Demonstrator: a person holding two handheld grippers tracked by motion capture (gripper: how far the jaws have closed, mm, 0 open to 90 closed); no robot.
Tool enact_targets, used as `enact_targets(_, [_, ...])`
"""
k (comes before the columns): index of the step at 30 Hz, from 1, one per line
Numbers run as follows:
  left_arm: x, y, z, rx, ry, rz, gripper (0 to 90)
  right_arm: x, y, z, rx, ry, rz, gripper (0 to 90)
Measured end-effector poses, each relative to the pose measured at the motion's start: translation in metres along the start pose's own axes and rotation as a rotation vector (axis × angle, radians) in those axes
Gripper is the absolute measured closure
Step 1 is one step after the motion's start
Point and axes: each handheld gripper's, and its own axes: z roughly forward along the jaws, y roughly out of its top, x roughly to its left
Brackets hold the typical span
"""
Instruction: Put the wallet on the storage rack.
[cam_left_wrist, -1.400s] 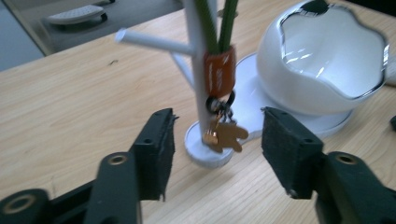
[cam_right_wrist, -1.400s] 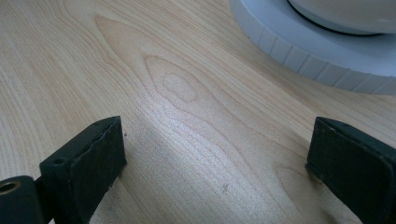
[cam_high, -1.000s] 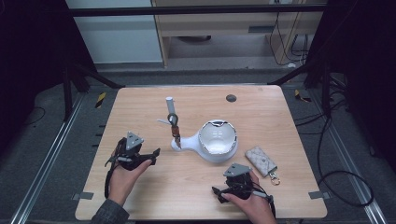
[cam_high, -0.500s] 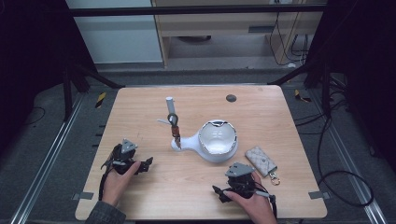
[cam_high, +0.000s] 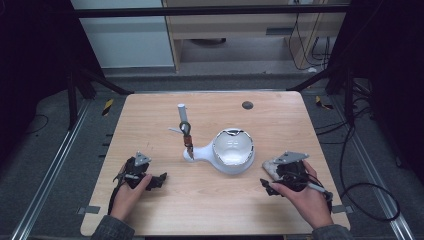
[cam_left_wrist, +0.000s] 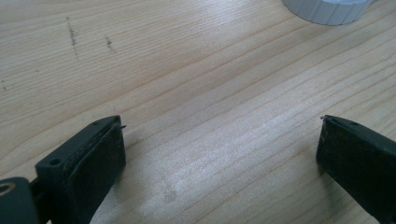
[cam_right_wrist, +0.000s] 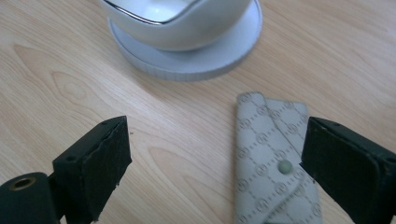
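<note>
Two risks stand out to us. Our right gripper (cam_high: 267, 186) sits at the lower right of the high view with its jaws spread; they have just been narrowing, and nothing is pinched yet. In the right gripper view the patterned pouch (cam_right_wrist: 275, 158) lies flat on the table (cam_high: 220, 210), low and right of centre, its right edge just beside the right jaw while the left jaw stands well apart. If we close from here, we judge that the right jaw would ride onto the flap and push the pouch sideways instead of gripping it. A slide toward the top of that frame could knock it against the white dish (cam_right_wrist: 187, 32) on its round base.

Our left gripper (cam_left_wrist: 219, 154) has jaws spread, having just opened, over bare wood; swinging it toward the frame's upper right could clip the base.
</note>
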Motion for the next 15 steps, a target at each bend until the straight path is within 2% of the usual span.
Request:
enact_targets(6, [0.0, 0.0, 0.001, 0.003, -0.006, 0.0, 0.0, -0.025, -0.004, -0.005, 0.072, -0.002, 0.019, 8.3])
enact_targets(11, [0.0, 0.0, 0.0, 0.004, -0.004, 0.001, 0.0, -0.037, -0.011, -0.005, 0.157, -0.003, 0.006, 10.1])
enact_targets(15, [0.0, 0.0, 0.0, 0.008, -0.004, 0.004, 0.0, -0.047, -0.018, 0.0, 0.211, 0.008, 0.024, 12.6])
